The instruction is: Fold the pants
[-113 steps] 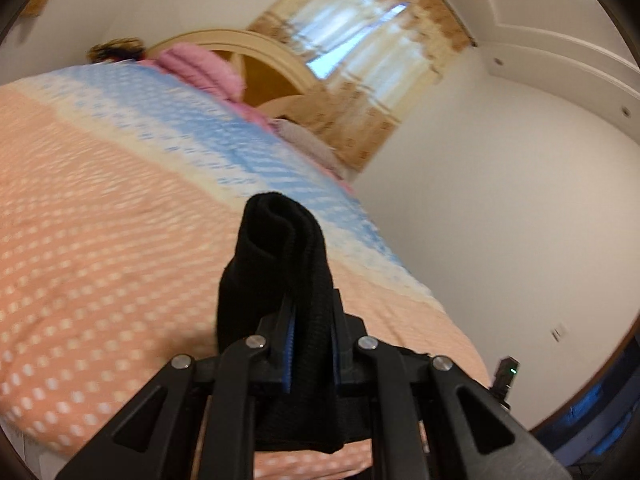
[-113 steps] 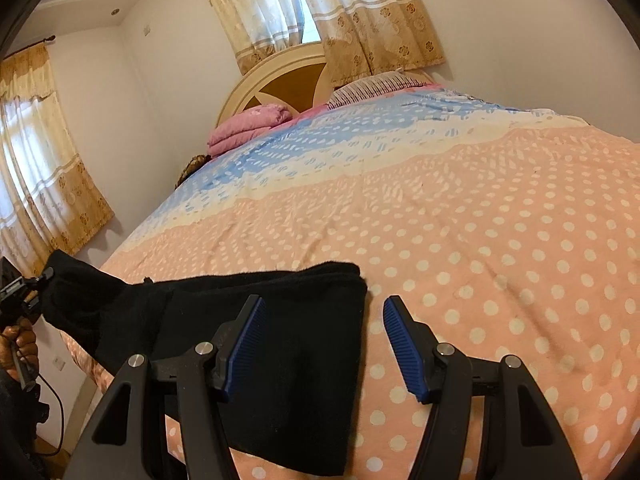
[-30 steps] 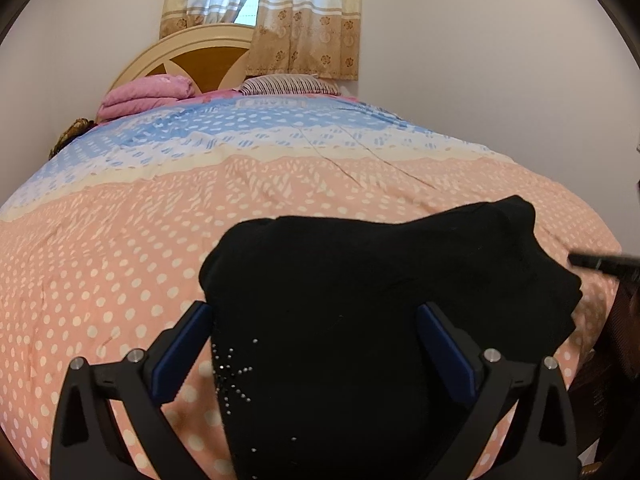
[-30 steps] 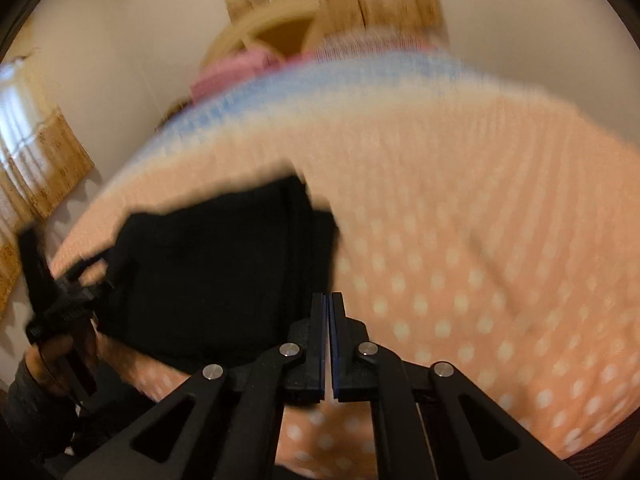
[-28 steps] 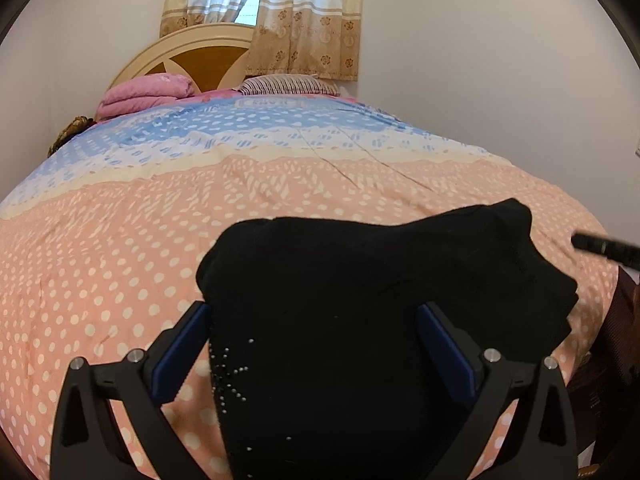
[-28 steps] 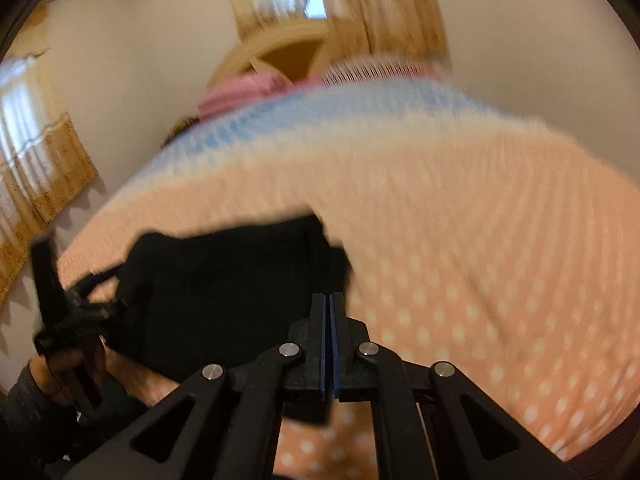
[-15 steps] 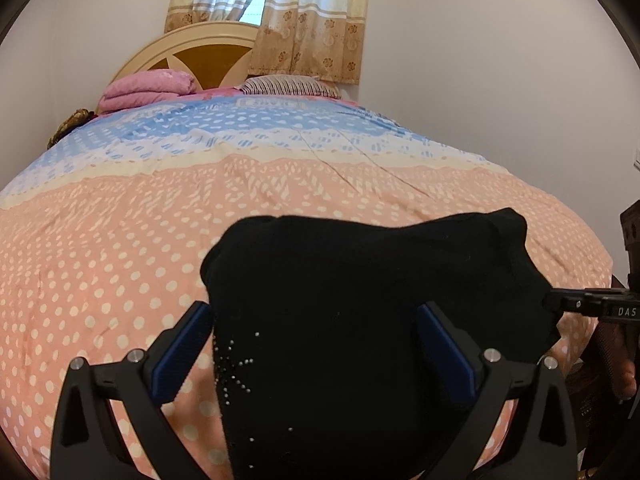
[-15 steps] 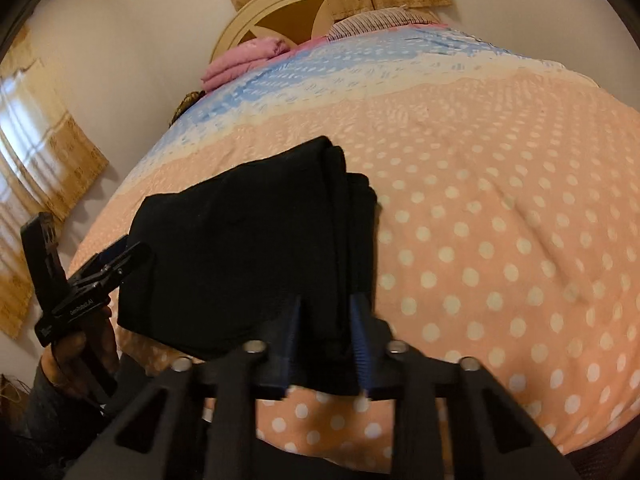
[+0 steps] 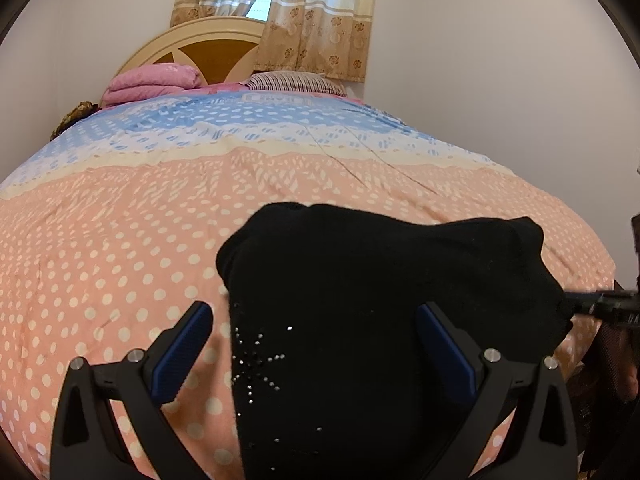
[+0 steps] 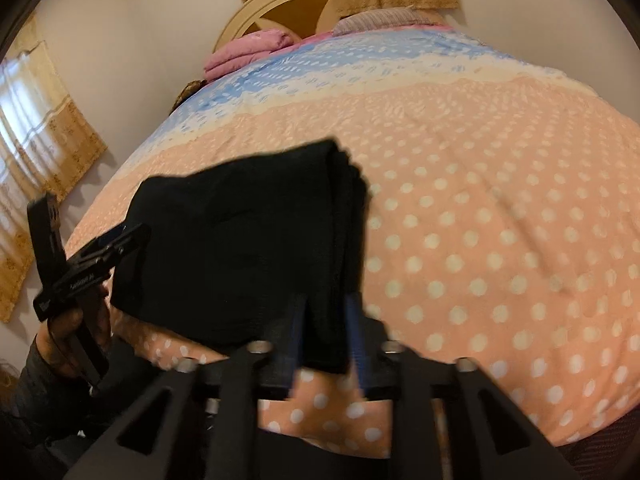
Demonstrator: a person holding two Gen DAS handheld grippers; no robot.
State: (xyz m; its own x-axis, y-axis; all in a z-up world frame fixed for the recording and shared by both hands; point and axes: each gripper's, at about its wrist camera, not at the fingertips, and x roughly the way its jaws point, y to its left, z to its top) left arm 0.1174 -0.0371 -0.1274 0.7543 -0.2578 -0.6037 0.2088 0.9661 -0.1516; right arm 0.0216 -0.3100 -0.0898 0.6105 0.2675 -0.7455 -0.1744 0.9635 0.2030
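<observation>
Black folded pants (image 9: 360,300) lie near the bed's front edge, with small shiny studs on the near left part. My left gripper (image 9: 316,344) hangs open and wide over them, its blue pads (image 9: 184,344) apart from the cloth. In the right wrist view the pants (image 10: 240,240) show stacked layers along their right side. My right gripper (image 10: 326,336) has its jaws opening, with that folded edge between the blurred pads, which do not visibly press on it. The left gripper (image 10: 80,264) shows at the pants' left end, and the right gripper (image 9: 608,308) at the far right in the left wrist view.
The bedspread (image 9: 120,240) is peach with white dots, turning blue and white toward the headboard (image 9: 200,52). A folded pink blanket (image 9: 156,84) and a striped pillow (image 9: 292,82) lie at the head. A person's hand (image 10: 68,332) holds the left gripper. Curtains (image 10: 36,128) hang at left.
The right gripper was shut and empty a second ago; it swung down to the pants' near right edge and its jaws have parted around the fold. The left gripper has stayed still and open.
</observation>
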